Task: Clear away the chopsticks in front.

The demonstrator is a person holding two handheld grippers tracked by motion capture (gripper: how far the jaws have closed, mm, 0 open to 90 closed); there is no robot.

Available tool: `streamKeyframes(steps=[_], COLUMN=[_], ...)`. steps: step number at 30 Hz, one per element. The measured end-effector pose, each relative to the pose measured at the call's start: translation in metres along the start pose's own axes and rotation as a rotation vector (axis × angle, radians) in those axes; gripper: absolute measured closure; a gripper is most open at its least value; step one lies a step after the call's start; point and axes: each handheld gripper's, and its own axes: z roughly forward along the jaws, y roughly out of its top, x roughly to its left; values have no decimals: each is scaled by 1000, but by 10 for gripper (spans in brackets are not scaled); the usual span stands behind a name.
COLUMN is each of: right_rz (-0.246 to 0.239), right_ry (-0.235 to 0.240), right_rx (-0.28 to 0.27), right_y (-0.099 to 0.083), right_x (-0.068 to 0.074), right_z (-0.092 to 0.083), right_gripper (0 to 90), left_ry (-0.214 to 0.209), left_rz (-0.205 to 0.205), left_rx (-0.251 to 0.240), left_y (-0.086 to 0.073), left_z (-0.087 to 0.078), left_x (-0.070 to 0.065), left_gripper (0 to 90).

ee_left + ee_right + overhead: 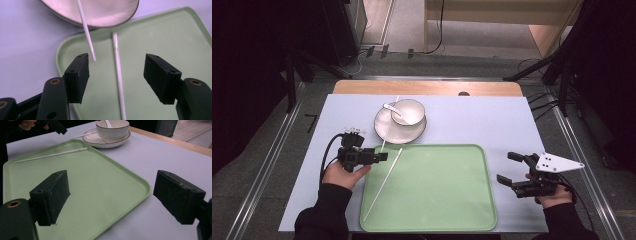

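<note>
The left gripper (381, 156), jaws parted and empty, is hovering over the green plastic tray's (462, 210) corner, apparently needing to close on the second thin white chopstick (86, 27) leaning off the white saucer (384, 131), while the right gripper (511, 168) is waiting released.

A lab-like recording room: black stands (557, 65), floor cables (432, 47), and a covered table (492, 125).

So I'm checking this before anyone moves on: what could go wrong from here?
Two things, probably. The left tool is open right by the chopstick that leans on the plate; a nudge could roll it off or jolt the bowl. The other chopstick lies flat in the tray, so it may slide when pinched.
</note>
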Motion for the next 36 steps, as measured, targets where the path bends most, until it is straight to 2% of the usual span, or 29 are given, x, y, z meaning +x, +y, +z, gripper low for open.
streamKeyframes(steps=[3, 5, 11, 17, 19, 21, 26, 29, 36], right_rz=[5, 8, 9, 15, 16, 17, 17, 19, 21], right_ry=[-5, -8, -14, -22, -25, -27, -29, -32, -32], right_rx=[-6, -8, -8, -11, -8, -10, -13, -13, -14], right_y=[-1, -1, -2, -4, -5, -5, -6, -6, -7], right_x=[0, 0, 1, 2, 2, 3, 3, 3, 4], right_z=[-2, -4, -6, -10, -11, -11, -13, -14, -15], right_gripper=[137, 137, 137, 137, 137, 137, 136, 137, 137], left_ry=[-17, -21, 23, 69, 85, 82, 109, 151, 167], left_rz=[31, 22, 21, -3, -9, -35, -71, -66, -109], left_rx=[-11, -16, -7, 22, 29, 42, 41, 67, 64], left_y=[13, 22, 45, 60, 63, 66, 68, 68, 68], left_z=[7, 12, 24, 38, 43, 49, 62, 70, 73], left_x=[4, 7, 18, 31, 34, 36, 35, 34, 37], left_gripper=[336, 334, 362, 407, 455, 476, 527, 617, 839])
